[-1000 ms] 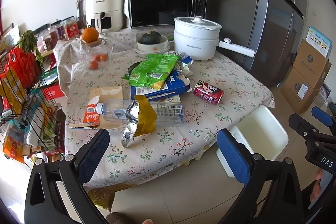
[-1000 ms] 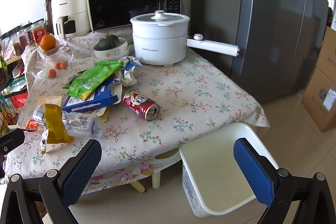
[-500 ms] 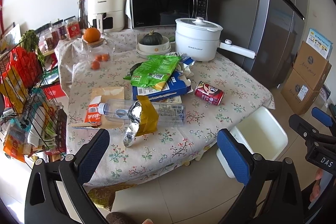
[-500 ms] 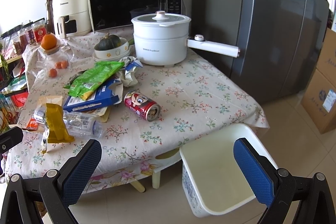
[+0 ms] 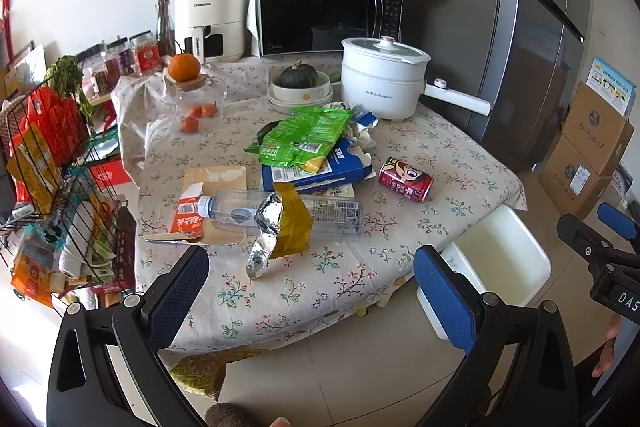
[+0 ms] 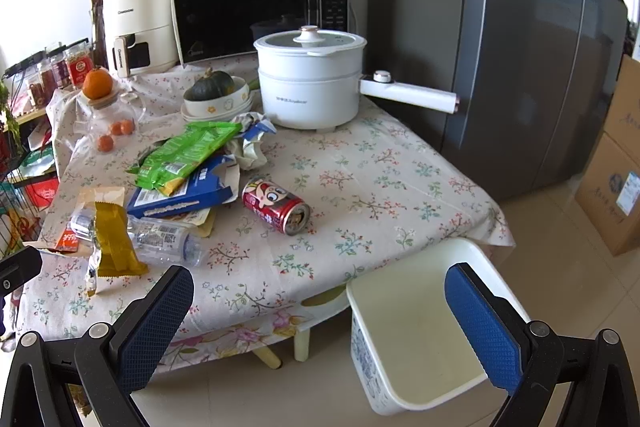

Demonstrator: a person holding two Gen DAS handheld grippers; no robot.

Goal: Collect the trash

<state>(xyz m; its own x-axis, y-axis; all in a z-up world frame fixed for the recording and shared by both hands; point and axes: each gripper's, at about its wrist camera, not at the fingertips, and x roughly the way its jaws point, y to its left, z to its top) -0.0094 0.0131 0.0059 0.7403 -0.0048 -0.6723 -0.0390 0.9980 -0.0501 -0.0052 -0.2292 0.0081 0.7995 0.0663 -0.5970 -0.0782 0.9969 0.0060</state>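
Note:
Trash lies on the floral tablecloth: a red can (image 5: 405,179) (image 6: 277,206) on its side, a clear plastic bottle (image 5: 320,215) (image 6: 160,239), a gold foil wrapper (image 5: 286,225) (image 6: 114,245), a green snack bag (image 5: 304,137) (image 6: 188,151), a blue carton (image 5: 320,173) (image 6: 180,201) and a torn cardboard box (image 5: 208,187). A white bin (image 5: 500,259) (image 6: 416,335) stands on the floor by the table's near right corner. My left gripper (image 5: 310,291) is open, short of the table edge. My right gripper (image 6: 320,319) is open above the bin's left rim.
A white electric pot (image 6: 312,83), a bowl with a squash (image 6: 216,93), a microwave (image 5: 328,15) and an air fryer (image 5: 210,21) stand at the back. A wire rack (image 5: 52,187) is on the left, a grey fridge (image 6: 520,47) and cardboard boxes (image 5: 588,151) on the right.
Both views have shifted only slightly; the table contents lie as before and both grippers stay open.

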